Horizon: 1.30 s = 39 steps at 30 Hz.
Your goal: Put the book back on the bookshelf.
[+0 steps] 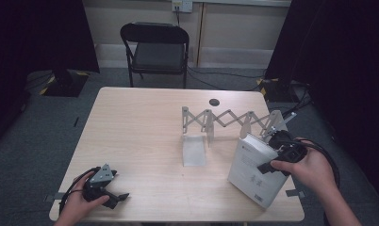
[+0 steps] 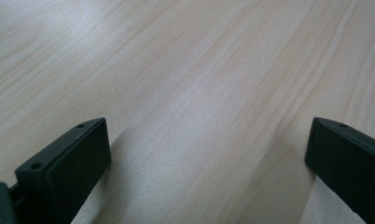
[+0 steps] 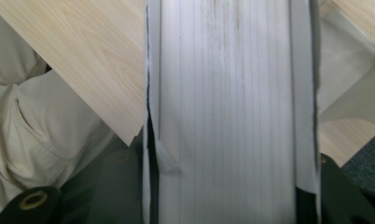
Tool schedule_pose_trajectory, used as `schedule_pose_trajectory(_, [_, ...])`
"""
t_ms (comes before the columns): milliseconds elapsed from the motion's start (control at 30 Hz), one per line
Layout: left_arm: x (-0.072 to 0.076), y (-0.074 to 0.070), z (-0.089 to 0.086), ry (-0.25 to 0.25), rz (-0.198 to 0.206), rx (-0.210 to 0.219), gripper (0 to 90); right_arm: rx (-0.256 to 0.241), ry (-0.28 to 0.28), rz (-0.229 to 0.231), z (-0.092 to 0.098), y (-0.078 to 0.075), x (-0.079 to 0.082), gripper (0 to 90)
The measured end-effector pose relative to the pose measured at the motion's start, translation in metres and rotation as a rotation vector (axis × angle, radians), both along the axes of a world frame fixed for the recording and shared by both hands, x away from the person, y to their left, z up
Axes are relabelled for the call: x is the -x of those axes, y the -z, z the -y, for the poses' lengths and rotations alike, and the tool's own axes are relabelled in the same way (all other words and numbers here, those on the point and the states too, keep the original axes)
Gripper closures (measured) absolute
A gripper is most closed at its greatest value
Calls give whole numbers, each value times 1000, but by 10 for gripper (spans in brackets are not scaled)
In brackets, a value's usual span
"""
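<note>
- My right claw (image 1: 278, 147) is clamped on the top edge of the white book (image 1: 251, 170), holding it tilted just in front of the accordion rack's (image 1: 230, 120) right end, my guess being it's headed for one of the slots.
- Left claw (image 1: 113, 192) sits wide open on the counter (image 1: 140, 136), well left of the rack, parked out of the way.
- Book looks thick, with a white cover carrying small print and a pale, slightly scuffed page block (image 3: 227, 93).
</note>
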<state>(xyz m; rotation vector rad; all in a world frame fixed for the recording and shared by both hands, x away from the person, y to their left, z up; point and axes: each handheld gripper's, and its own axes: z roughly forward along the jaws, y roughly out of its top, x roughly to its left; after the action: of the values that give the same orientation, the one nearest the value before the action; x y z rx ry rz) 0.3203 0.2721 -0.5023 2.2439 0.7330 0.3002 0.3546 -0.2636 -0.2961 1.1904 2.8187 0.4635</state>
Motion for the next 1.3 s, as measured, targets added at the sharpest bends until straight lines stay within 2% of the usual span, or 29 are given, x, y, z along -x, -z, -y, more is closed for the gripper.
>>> schedule_pose_trajectory(167, [0, 0, 0, 0, 0, 0, 0, -2, -13, 10, -9, 8, -3, 526])
schedule_pose_trajectory(400, [0, 0, 0, 1, 0, -4, 0, -12, -17, 32, -11, 13, -3, 523])
schedule_pose_trajectory(467, [0, 0, 0, 1, 0, -4, 0, 0, -37, 39, -13, 13, -2, 518])
schedule_pose_trajectory(500, [0, 0, 0, 1, 0, -3, 0, 36, -56, 29, -16, 14, -2, 507])
schedule_pose_trajectory(567, [0, 0, 0, 1, 1, -4, 0, 50, -60, 18, -18, 15, -2, 500])
schedule_pose_trajectory(633, [0, 0, 0, 2, 2, -6, 0, -9, -42, 30, -17, 17, -4, 480])
schedule_pose_trajectory(767, [0, 0, 0, 2, 0, -4, 0, -33, -35, 38, -21, 19, -7, 450])
schedule_pose_trajectory(800, [0, 0, 0, 2, 1, -1, 0, -26, -37, 32, -23, 21, -8, 444])
schedule_pose_trajectory(833, [0, 0, 0, 3, 1, -4, 0, 21, -50, 29, -28, 24, -9, 441])
schedule_pose_trajectory(900, [0, 0, 0, 2, 0, -4, 0, 38, -44, 18, -30, 25, -10, 443])
schedule_pose_trajectory(967, [0, 0, 0, 2, 0, -1, 0, 48, -43, 27, -30, 25, -10, 471])
schedule_pose_trajectory(1100, [0, 0, 0, 2, 1, -5, 0, 41, -47, 48, -30, 24, -8, 518])
schedule_pose_trajectory(1233, [0, 0, 0, 3, 1, -3, 0, 37, -32, 51, -29, 22, -8, 524])
schedule_pose_trajectory(1300, [-1, 0, 0, 2, 6, -10, 0, 18, -23, 43, -25, 21, -8, 526])
